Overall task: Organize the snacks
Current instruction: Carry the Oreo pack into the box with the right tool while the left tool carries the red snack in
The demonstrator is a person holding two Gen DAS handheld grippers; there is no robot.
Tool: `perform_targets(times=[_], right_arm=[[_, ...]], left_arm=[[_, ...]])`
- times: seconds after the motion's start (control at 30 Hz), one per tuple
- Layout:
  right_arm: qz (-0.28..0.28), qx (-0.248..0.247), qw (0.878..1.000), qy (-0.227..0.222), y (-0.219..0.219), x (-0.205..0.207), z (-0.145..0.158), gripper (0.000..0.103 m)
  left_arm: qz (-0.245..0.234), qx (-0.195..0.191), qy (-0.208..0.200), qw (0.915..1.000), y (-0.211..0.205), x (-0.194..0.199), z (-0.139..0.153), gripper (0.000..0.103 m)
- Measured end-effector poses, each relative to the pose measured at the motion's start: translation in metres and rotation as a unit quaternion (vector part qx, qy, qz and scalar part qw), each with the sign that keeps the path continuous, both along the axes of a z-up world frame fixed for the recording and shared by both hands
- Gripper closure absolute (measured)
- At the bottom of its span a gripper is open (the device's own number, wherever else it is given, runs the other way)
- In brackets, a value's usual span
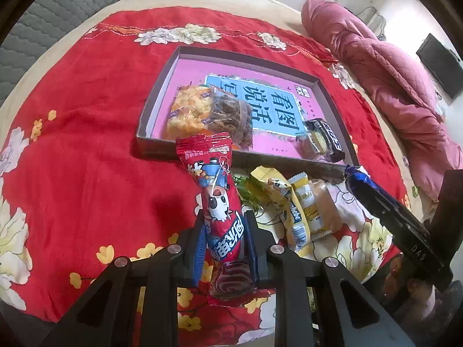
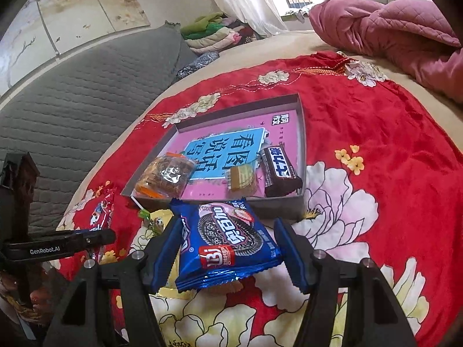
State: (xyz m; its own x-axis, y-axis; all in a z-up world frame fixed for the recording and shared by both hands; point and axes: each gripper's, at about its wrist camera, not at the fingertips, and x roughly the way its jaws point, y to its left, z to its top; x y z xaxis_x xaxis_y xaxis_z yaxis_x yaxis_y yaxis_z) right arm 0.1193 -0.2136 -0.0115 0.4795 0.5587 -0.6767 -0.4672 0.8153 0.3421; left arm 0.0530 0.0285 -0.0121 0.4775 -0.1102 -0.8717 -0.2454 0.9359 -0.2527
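Okay, quick status check on the snack sorting:

Left claw: left gripper [image 1: 224, 217] nearly closed, pinching the red packet [image 1: 217, 190] around its lower half, packet sticking out toward the box.

Right claw: right gripper [image 2: 228, 225] about half open, clamped on the blue cookie packet [image 2: 228, 240] by its side edges, held just short of the box's near wall.

Box: shallow cardboard box [image 1: 157, 86] on the red floral blanket [image 1: 86, 144], pink book lying flat as its floor.

Already in: orange-yellow snack pack [image 1: 188, 110] and brown cookie pack [image 1: 228, 115] stacked close in the near-left corner; small cake slice [image 1: 314, 141] and dark chocolate bar [image 1: 330, 136] side by side in the near-right corner.

Still out: yellow packet [image 1: 277, 199] and clear-wrapped cake [image 1: 318, 211] on the blanket just in front of the box, plus a bit of green wrapper [image 1: 243, 185] peeking from behind the red one.

Progress: roughly halfway, by the look of it. Four in, two in the claws, at least two or three left on the blanket.

Room left: plenty, whole far half of the box bare.

Next, probably: drop both held packets in, then back for the yellow ones.
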Motion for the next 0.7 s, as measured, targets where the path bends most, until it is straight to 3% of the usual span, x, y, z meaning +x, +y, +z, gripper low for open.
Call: perform_targets(times=[0.7], right_arm=[[-0.009, -0.014, 0.999, -0.029, 0.005, 0.002, 0.008, 0.038]], left_arm=[[-0.01, -0.015, -0.023, 0.9996, -0.006, 0.023, 0.014, 0.078]])
